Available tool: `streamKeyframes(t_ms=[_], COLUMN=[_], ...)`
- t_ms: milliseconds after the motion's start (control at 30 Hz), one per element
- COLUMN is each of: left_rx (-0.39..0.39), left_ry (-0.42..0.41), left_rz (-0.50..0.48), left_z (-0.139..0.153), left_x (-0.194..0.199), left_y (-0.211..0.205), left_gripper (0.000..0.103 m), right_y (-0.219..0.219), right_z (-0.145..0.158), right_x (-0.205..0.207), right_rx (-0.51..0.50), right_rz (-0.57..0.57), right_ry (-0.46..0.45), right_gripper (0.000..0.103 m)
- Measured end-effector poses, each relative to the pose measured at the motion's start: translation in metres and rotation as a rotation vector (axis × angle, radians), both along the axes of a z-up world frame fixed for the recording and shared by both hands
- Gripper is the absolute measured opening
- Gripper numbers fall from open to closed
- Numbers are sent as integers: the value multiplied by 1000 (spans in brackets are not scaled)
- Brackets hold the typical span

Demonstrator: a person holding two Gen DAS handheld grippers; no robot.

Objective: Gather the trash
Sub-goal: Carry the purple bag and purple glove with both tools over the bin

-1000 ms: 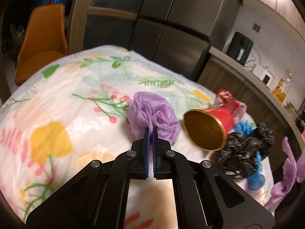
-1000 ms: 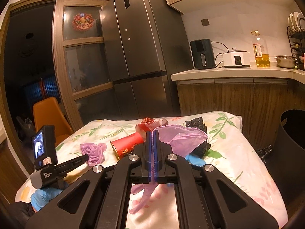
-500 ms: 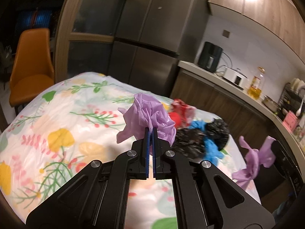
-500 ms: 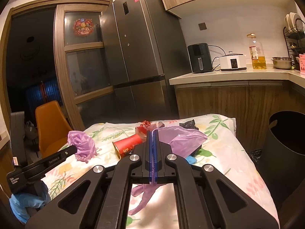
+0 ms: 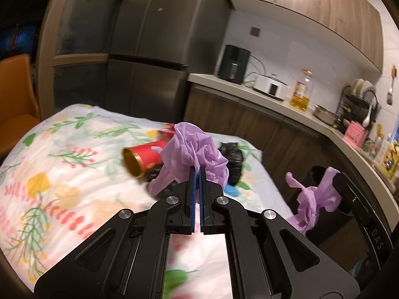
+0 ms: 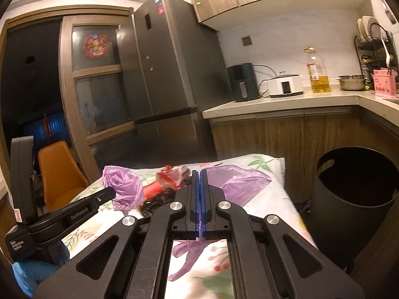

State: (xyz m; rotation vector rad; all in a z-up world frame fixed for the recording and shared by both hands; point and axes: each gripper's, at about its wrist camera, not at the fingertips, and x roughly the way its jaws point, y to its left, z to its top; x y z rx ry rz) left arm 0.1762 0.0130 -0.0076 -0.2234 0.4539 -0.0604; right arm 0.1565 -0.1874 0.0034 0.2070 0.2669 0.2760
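My left gripper (image 5: 197, 172) is shut on a crumpled purple plastic bag (image 5: 193, 147) and holds it above the floral tablecloth (image 5: 62, 164). The same bag (image 6: 124, 185) shows at the left gripper's tip in the right wrist view. My right gripper (image 6: 199, 174) is shut on a second purple plastic bag (image 6: 239, 184), which hangs below the jaws; it shows in the left wrist view as a dangling bag (image 5: 314, 199). On the table lie a red can with a gold rim (image 5: 144, 157), a red wrapper (image 6: 172, 175), black crumpled plastic (image 5: 232, 159) and a blue scrap (image 5: 232, 190).
A black round bin (image 6: 354, 199) stands open at the table's right end, beside the wooden cabinets (image 6: 274, 137). An orange chair (image 6: 57, 172) is at the far left. A grey fridge (image 6: 164, 74) stands behind the table. Appliances and an oil bottle (image 6: 319, 74) sit on the counter.
The left gripper lifted its purple bag off the tablecloth and carried it right, toward the trash pile. The right gripper moved right with its bag, bringing the black bin closer.
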Motion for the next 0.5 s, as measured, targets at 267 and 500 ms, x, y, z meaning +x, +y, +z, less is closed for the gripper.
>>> streamKeyframes(t_ms=[267,500], left_rx=[30,40], left_ry=[-12,-36], left_rz=[-124,-243], left_z=[7,16], left_x=[19,35], left_y=[-58,-120], left_gripper=[1,1], right_y=[-48,-95], right_z=[11,21], right_x=[3,10], right_rx=[9,0], right_rz=[-101,-207], right_ry=[-24,-43], right_gripper=[2,2])
